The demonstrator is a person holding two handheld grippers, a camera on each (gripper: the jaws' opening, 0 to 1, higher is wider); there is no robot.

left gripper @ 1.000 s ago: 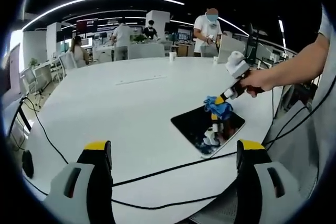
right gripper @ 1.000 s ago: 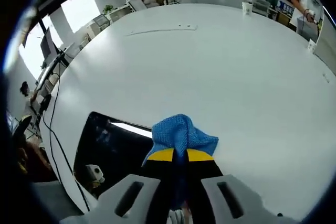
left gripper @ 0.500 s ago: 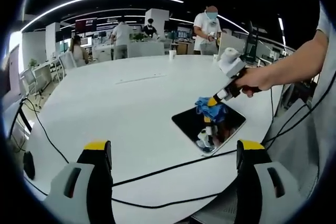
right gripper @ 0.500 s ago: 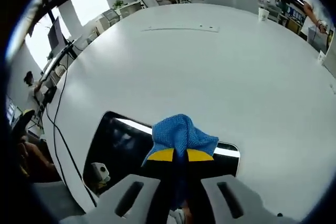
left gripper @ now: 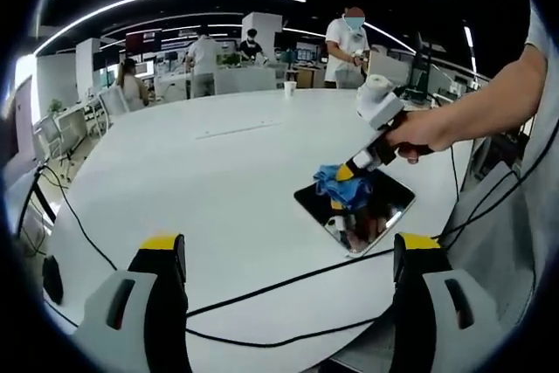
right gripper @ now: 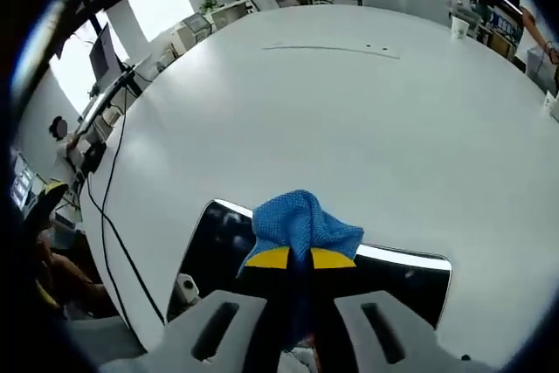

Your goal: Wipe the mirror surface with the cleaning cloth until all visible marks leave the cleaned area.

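Wiping step in hand: right hand-held gripper [right gripper: 293, 258] clamped on the blue cloth [right gripper: 303, 224] at the far edge of the mirror [left gripper: 354, 210] on the white bench [left gripper: 218, 181], left hand-held gripper [left gripper: 288, 251] wide apart and empty; next stroke probably sweeps the near glass, marks indistinct.

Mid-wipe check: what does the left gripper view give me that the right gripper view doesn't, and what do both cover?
Left gripper view alone: the left gripper, jaws wide apart and holding nothing; the person's hand holding the right gripper; a black cable running across the white round table in front of the mirror.

Right gripper view alone: the right gripper seen from behind, jaws shut on the cloth; a white strip lying far across the table.

Both: the dark rectangular mirror and the crumpled blue cleaning cloth over it.
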